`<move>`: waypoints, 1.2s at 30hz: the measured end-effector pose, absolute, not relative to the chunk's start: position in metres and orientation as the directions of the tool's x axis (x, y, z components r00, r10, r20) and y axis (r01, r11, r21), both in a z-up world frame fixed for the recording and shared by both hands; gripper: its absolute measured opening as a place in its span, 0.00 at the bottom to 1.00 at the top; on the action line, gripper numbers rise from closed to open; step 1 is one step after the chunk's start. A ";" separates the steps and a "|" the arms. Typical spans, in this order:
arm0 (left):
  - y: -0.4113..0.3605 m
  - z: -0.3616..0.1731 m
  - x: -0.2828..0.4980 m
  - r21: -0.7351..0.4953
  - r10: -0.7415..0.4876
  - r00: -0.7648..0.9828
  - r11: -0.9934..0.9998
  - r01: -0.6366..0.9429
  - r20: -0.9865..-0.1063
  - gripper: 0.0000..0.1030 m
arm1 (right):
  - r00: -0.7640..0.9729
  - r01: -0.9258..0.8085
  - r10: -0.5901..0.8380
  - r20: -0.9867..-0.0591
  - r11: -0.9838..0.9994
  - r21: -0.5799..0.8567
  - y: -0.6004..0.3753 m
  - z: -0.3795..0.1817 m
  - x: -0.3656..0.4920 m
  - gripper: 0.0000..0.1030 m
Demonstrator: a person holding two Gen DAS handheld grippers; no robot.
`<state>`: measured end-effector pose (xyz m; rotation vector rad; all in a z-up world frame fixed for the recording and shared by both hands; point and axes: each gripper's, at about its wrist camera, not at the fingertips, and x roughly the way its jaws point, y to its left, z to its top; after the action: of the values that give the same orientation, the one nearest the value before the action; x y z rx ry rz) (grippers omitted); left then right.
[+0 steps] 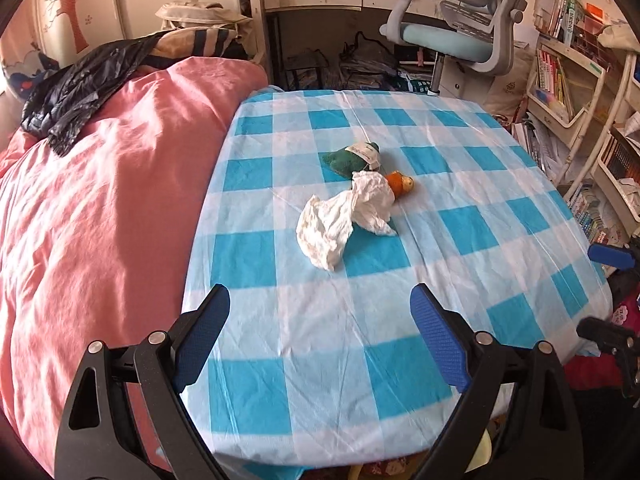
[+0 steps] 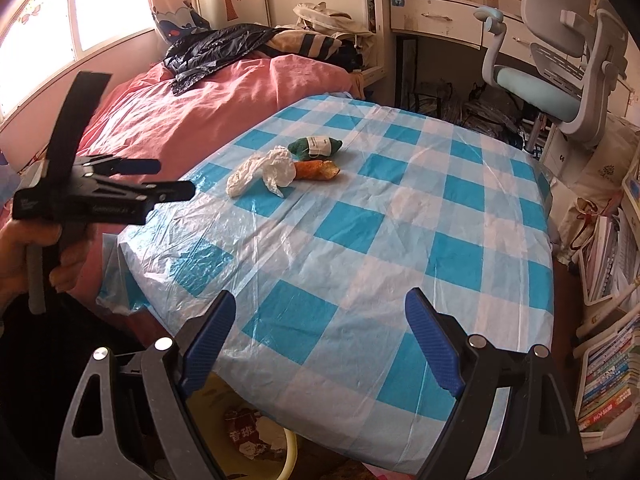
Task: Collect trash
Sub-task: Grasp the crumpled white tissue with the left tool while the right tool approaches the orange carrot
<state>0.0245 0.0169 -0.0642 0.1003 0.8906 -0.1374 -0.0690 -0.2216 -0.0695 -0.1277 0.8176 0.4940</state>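
A blue-and-white checked tablecloth (image 1: 400,300) bears white crumpled paper (image 1: 344,216), with a green scrap (image 1: 340,158) at twelve o'clock. An orange scrap (image 1: 398,182) lies at two; the bedcover (image 1: 100,200) is pink.

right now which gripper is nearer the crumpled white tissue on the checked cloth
Left. The left gripper, jaws open, hovers just left of the crumpled white tissue over the table's near-left edge. The right gripper hangs back at the near edge, jaws open.

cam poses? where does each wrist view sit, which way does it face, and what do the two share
Left wrist: on the left gripper, above the table's near edge, facing down-forward at the crumpled tissue; own open fingers show.
Right wrist: on the right gripper, same facing; a hand carrying the left gripper shows at left.
Shared: checked tablecloth, tissue, green object, orange object, desk chair.
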 end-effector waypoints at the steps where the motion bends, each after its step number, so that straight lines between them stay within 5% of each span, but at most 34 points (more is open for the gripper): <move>1: 0.013 -0.065 0.034 0.039 -0.077 0.624 0.985 0.170 -0.777 0.86 | 0.573 -0.472 0.378 -0.727 0.877 0.084 -0.221 -0.070 -0.067 0.81; 6: -0.007 -0.088 0.088 0.089 -0.052 0.585 0.974 0.210 -0.810 0.80 | 0.558 -0.503 0.392 -0.732 0.861 0.078 -0.215 -0.072 -0.059 0.81; 9: -0.010 -0.102 0.109 0.038 -0.100 0.537 0.970 0.241 -0.838 0.43 | 0.545 -0.518 0.388 -0.743 0.853 0.066 -0.210 -0.076 -0.053 0.81; 10: -0.006 -0.105 0.114 0.004 -0.121 0.505 0.971 0.239 -0.855 0.12 | 0.540 -0.522 0.389 -0.746 0.850 0.065 -0.208 -0.077 -0.050 0.81; 11: -0.001 -0.104 0.117 -0.038 -0.146 0.484 0.974 0.225 -0.863 0.04 | 0.537 -0.528 0.390 -0.748 0.847 0.063 -0.206 -0.078 -0.048 0.81; 21: 0.074 -0.051 0.088 -0.462 -0.404 0.586 0.885 0.057 -0.702 0.03 | 0.537 -0.603 0.415 -0.734 0.798 0.009 -0.161 -0.081 -0.007 0.81; 36: 0.069 -0.045 0.109 -0.494 -0.441 0.577 0.866 0.073 -0.688 0.03 | 0.514 -0.679 0.433 -0.740 0.733 -0.043 -0.099 -0.104 0.074 0.81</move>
<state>0.1085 0.0694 -0.0451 -0.4432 0.9127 -0.3119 0.0743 -0.0987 -0.1036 -0.3495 0.7780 0.6851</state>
